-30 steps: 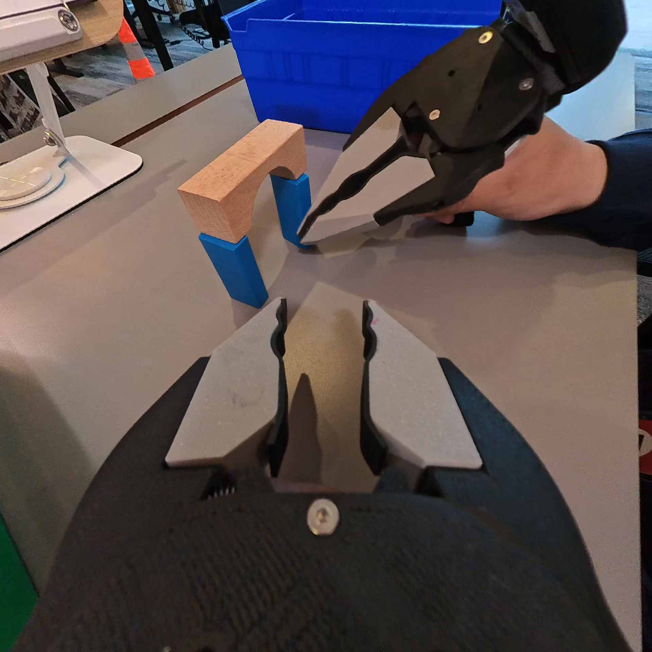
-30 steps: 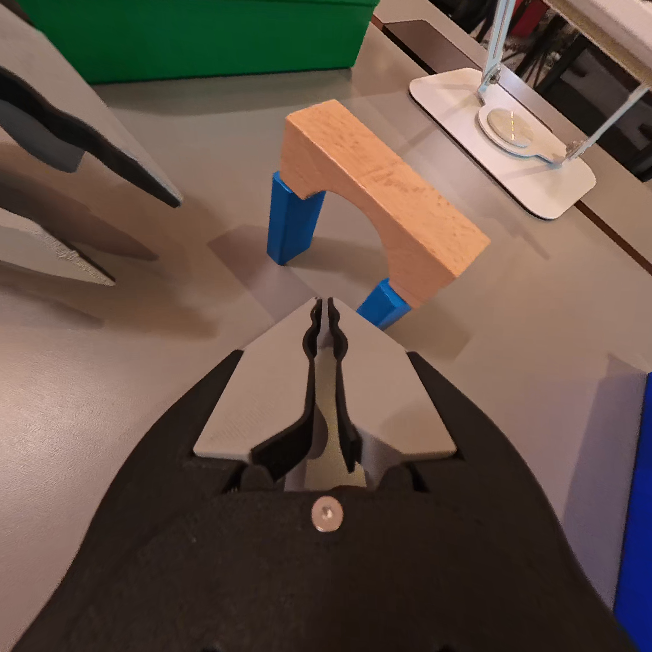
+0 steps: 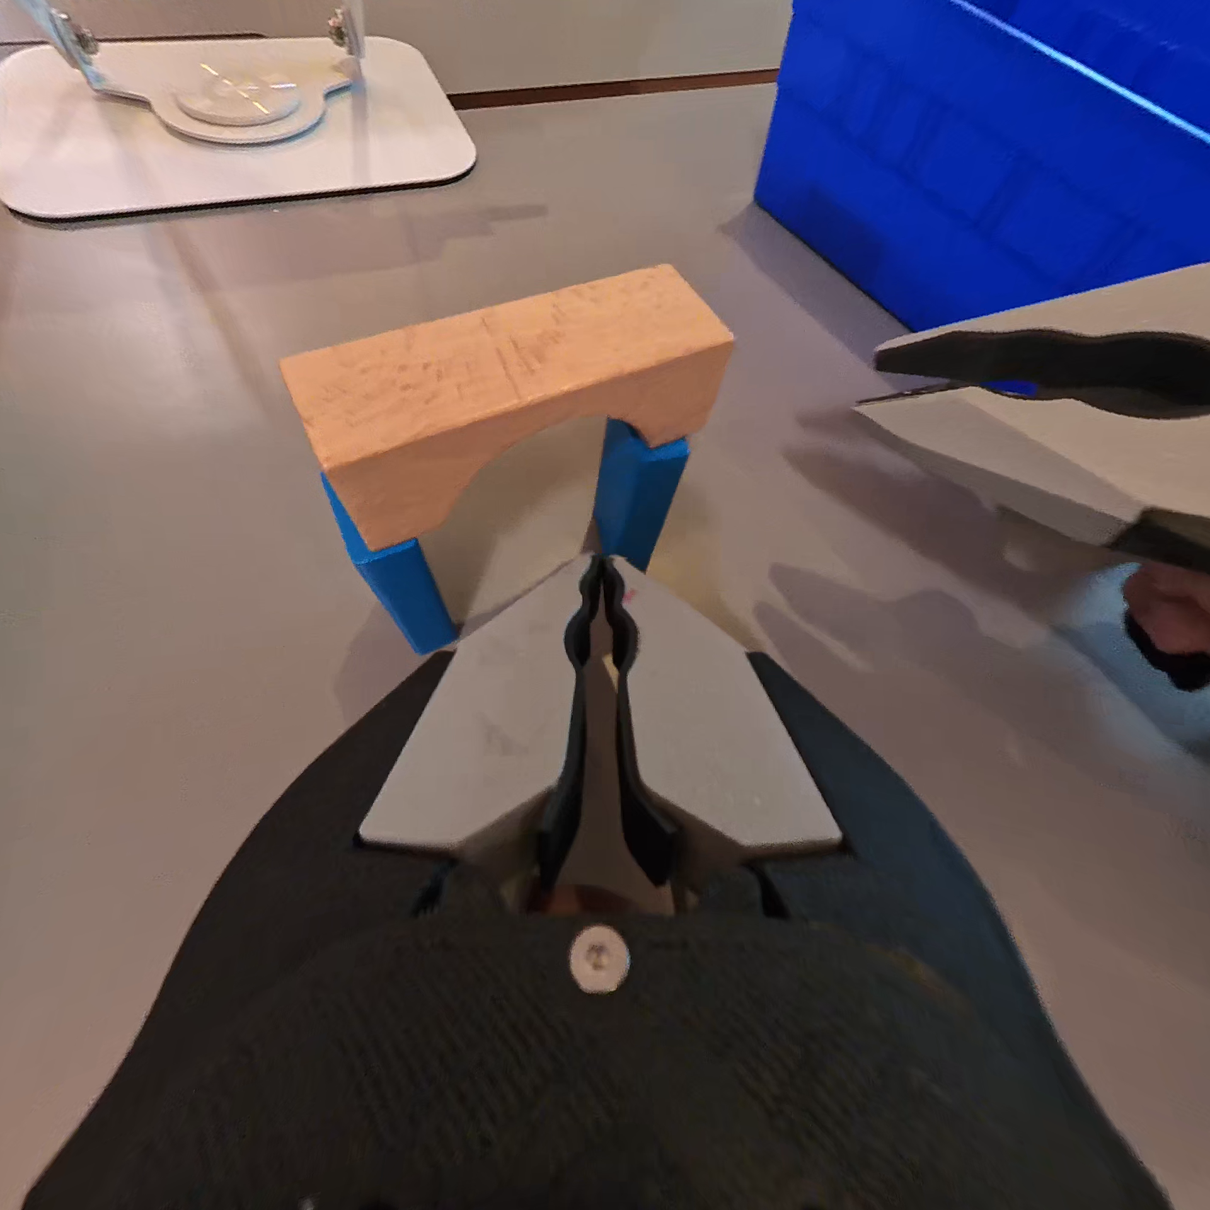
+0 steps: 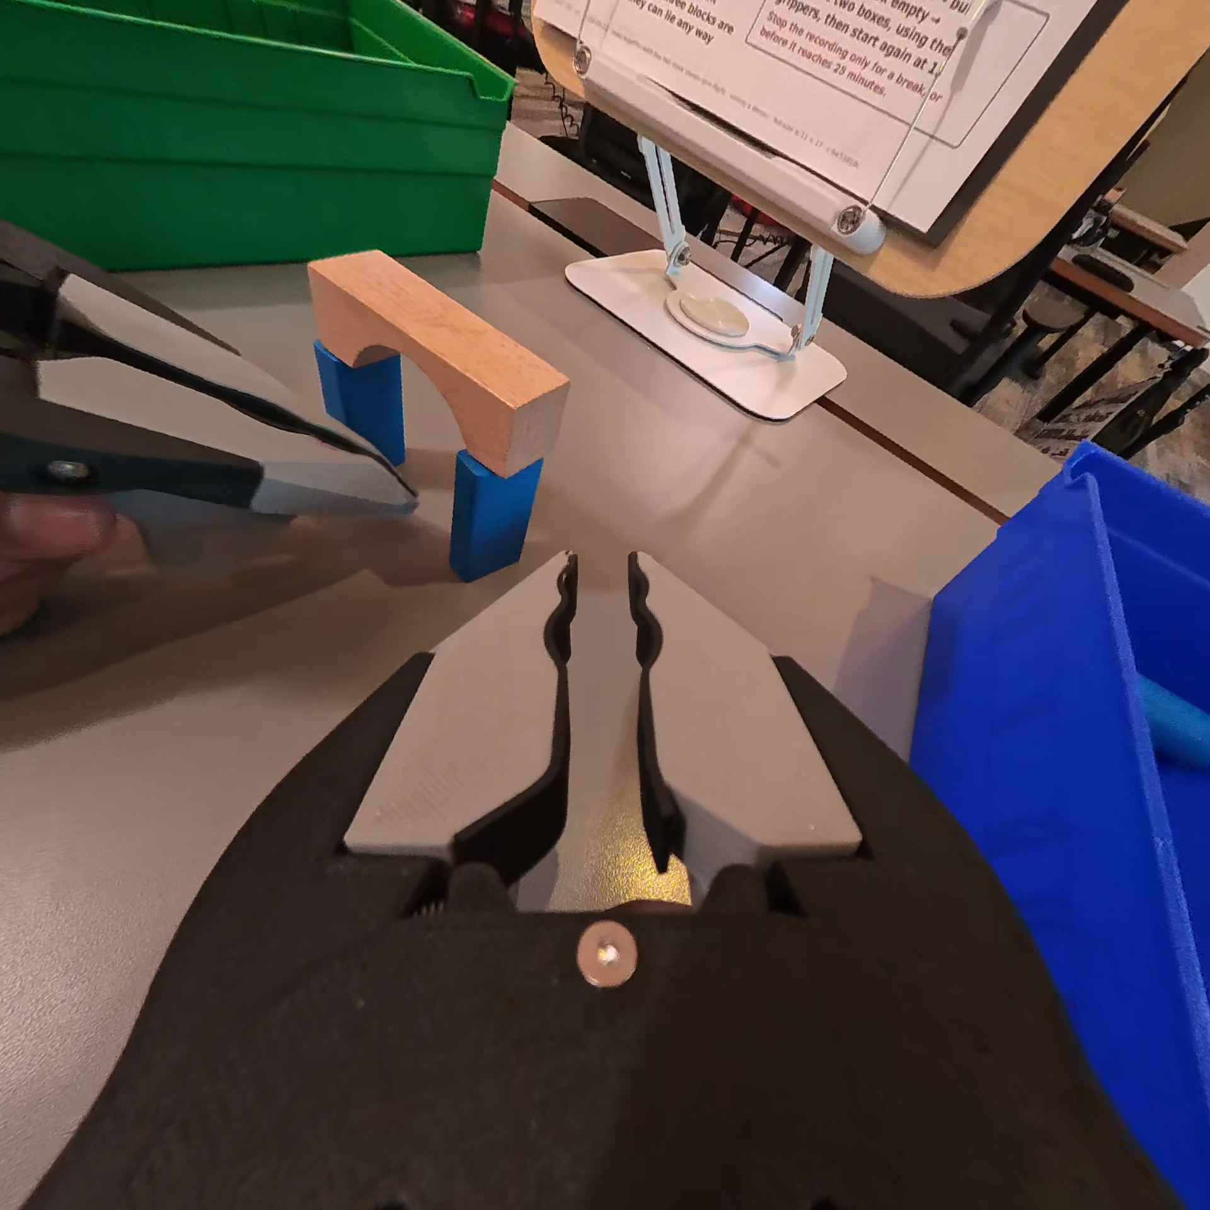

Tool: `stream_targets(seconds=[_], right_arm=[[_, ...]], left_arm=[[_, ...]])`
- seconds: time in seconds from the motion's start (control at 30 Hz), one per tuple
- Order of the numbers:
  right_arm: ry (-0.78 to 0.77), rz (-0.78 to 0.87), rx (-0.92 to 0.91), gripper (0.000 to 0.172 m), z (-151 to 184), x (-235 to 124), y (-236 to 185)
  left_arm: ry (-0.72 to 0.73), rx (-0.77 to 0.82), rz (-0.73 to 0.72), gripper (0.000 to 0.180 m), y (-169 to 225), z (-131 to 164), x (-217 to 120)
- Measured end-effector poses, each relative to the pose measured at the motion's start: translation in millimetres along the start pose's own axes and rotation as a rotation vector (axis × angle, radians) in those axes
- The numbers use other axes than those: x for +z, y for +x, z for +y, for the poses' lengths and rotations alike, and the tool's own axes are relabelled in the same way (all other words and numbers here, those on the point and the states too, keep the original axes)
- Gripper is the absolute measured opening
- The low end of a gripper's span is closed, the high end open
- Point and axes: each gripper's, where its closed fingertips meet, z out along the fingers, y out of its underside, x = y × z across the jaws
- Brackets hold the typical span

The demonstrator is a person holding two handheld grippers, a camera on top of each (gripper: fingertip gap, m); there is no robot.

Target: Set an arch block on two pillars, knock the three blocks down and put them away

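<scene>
Item 1, arch block (image 3: 504,393): natural wood, standing upright across two pillars near the middle of the grey surface (image 3: 196,655). Its ends overhang the pillar tops slightly and sit a little skewed on them.

Item 2, blue pillars: two upright blocks. In your left wrist view, the left pillar (image 3: 399,589) stands nearer the camera and the right pillar (image 3: 638,491) farther back. All three blocks are standing.

Item 3, your left claw (image 3: 601,563): both fingertips pressed together with nothing between them. The closed tip points at the foot of the right pillar and lies just beside it; whether it touches, you cannot tell from either view. From the right wrist view the same claw (image 4: 393,488) comes in low from the left, its tip between the two pillars' bases, your hand (image 4: 39,543) behind it.

Item 4, your right claw (image 4: 601,563): fingers a little apart, bare surface showing through the gap, nothing held. It sits near the nearer pillar (image 4: 491,517), apart from it.

Item 5, blue bin (image 4: 1047,786): at the right edge of the surface, close beside your right claw. A light blue object (image 4: 1172,727) lies inside.

Item 6, green bin (image 4: 249,144): at the far side, behind the arch.

Item 7, white stand (image 4: 707,327): flat base on the surface beyond the arch, carrying a tilted board with a printed sheet (image 4: 818,72).
</scene>
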Motion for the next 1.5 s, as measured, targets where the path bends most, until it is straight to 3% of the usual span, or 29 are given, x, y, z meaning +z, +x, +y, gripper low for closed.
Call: stream_targets(seconds=[0.2, 0.3, 0.53, 0.7, 1.5], right_arm=[[0.011, -0.011, -0.015, 0.013, -3, -2, -3], [0.022, -0.013, -0.014, 0.012, -5, -3, -4], [0.031, -0.015, -0.009, 0.012, -7, -5, -3], [0.034, -0.014, -0.009, 0.011, -8, -5, -4], [-0.013, -0.034, -0.024, 0.011, 1, 1, -9]], left_arm=[[-0.028, 0.077, 0.102, 0.002, 16, 2, 5], [-0.063, 0.085, 0.148, 0.034, 21, 7, 7], [-0.077, 0.145, 0.141, 0.045, 23, 8, 10], [-0.097, 0.174, 0.127, 0.068, 24, 9, 15], [-0.108, 0.157, 0.183, 0.068, 38, 8, 22]])
